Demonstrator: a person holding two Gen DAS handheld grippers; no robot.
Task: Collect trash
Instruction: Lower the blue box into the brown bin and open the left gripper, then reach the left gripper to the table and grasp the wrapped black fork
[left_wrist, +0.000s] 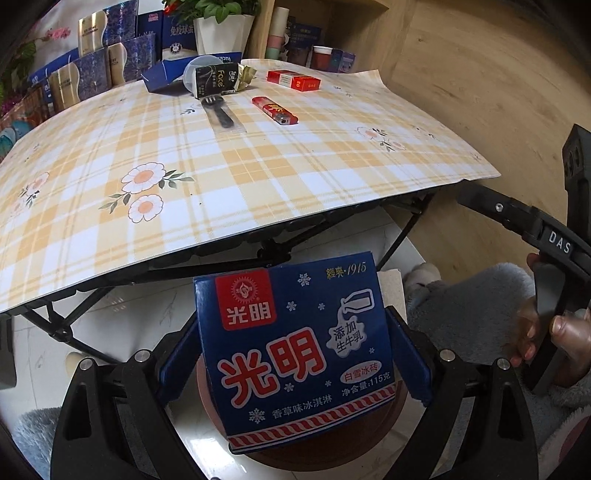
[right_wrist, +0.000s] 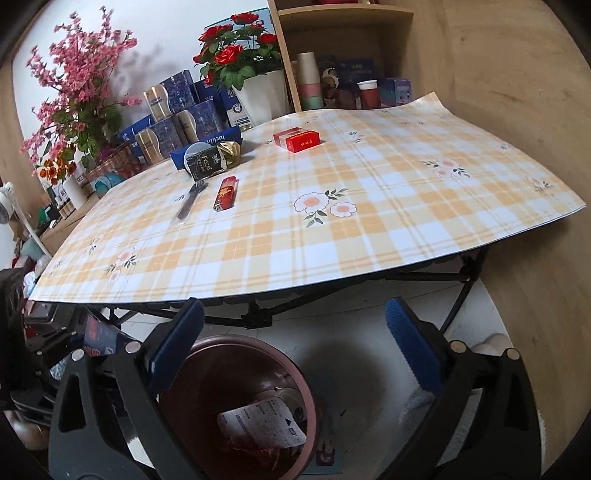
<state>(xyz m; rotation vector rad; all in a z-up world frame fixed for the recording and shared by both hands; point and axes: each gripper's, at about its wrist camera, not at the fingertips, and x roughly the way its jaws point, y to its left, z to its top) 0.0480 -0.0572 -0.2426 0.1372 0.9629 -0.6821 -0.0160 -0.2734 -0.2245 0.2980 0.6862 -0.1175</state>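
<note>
A blue ice-cream carton (left_wrist: 295, 350) with red lettering is clamped between the blue pads of my left gripper (left_wrist: 295, 363), which is shut on it. The carton hangs just in front of the table edge, above a brown round bin (left_wrist: 332, 446) on the floor. In the right wrist view my right gripper (right_wrist: 295, 343) stands wide open and empty over the same bin (right_wrist: 301, 373). A crumpled printed paper (right_wrist: 258, 424) lies inside it. The carton (right_wrist: 99, 332) shows at the left edge of that view.
On the plaid tablecloth (right_wrist: 369, 221) lie a red lighter (right_wrist: 225, 192), a red cigarette pack (right_wrist: 297, 139), a black fork (right_wrist: 190, 199), a black tissue pack (right_wrist: 205, 164), a gold wrapper (right_wrist: 229, 153) and a blue carton (left_wrist: 162, 75). Boxes, flower pots and a shelf stand behind. A hand (left_wrist: 569, 332) grips the other tool at right.
</note>
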